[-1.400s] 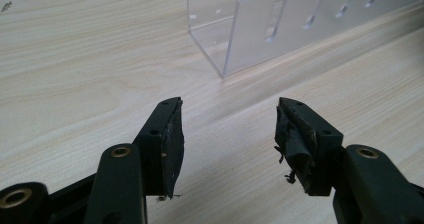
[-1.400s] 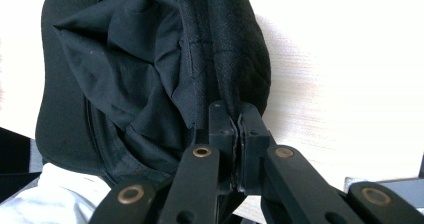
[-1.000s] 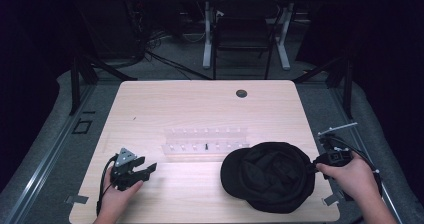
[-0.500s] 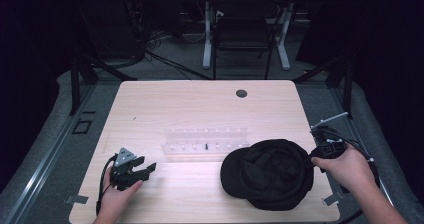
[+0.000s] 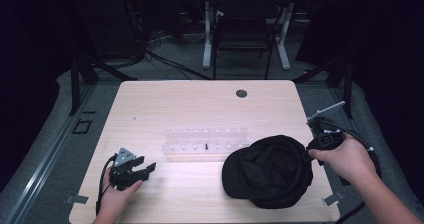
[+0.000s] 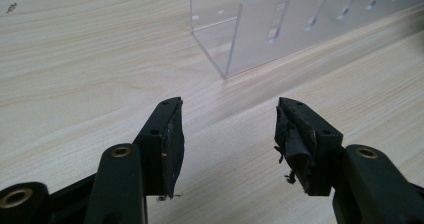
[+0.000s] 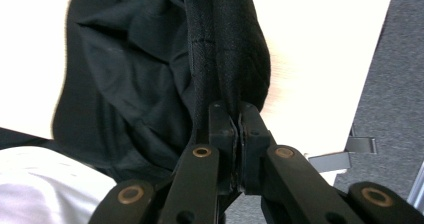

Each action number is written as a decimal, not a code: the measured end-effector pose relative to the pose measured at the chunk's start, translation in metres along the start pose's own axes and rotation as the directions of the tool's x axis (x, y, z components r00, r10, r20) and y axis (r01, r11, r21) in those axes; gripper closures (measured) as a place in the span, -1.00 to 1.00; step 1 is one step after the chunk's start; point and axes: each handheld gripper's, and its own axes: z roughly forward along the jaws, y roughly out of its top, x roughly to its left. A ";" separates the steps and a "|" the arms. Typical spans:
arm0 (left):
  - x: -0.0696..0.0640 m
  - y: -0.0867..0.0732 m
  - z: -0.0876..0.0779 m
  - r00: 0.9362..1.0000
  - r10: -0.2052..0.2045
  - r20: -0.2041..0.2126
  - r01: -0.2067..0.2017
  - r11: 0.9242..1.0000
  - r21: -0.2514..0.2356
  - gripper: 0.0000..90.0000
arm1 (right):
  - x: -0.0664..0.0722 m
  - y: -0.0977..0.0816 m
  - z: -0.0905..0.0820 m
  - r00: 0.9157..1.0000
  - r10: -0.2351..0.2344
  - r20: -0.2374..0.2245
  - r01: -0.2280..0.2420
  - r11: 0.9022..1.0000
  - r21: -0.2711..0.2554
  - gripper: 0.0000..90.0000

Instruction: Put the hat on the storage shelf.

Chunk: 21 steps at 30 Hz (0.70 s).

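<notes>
1. A pale wood-grain table (image 5: 200, 109) carries a clear acrylic rack with a row of slots (image 5: 206, 143) near its middle, with a small round dark disc (image 5: 241, 93) well beyond it toward the far edge.
2. A black fabric cap (image 5: 267, 170) lies on the near right part of the table, just beside the right end of the clear rack; its crown is crumpled and folded.
3. The right gripper (image 5: 306, 155) sits at the table's right edge, held in the person's right hand (image 5: 345, 156), with its cable looping off beside the table.
4. In the right gripper view the two black jaws are pressed together on a raised fold of the cap's edge (image 7: 220, 59), so the right gripper (image 7: 239, 115) is clamped on the cap, and the cloth hangs in creases away from the pinch.
5. The left gripper (image 5: 148, 168) rests low over the near left part of the table in the person's left hand (image 5: 116, 199), well apart from the cap.
6. In the left gripper view its jaws stand wide apart with only bare wood between them; the left gripper (image 6: 227, 119) holds nothing, and the corner of the clear rack (image 6: 280, 29) lies ahead of it, not touching.
7. The pad on one left fingertip (image 6: 295, 139) looks frayed and torn.
</notes>
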 end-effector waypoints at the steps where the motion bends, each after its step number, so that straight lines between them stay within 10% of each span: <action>1: 0.000 0.000 0.000 1.000 0.000 0.000 0.000 1.000 0.000 0.00 | 0.001 0.000 -0.001 1.000 0.005 -0.007 -0.005 1.000 -0.011 0.94; 21: 0.000 0.000 0.000 1.000 0.003 0.002 -0.003 1.000 -0.001 0.00 | 0.027 0.009 -0.037 0.994 -0.017 -0.106 0.014 1.000 -0.026 0.95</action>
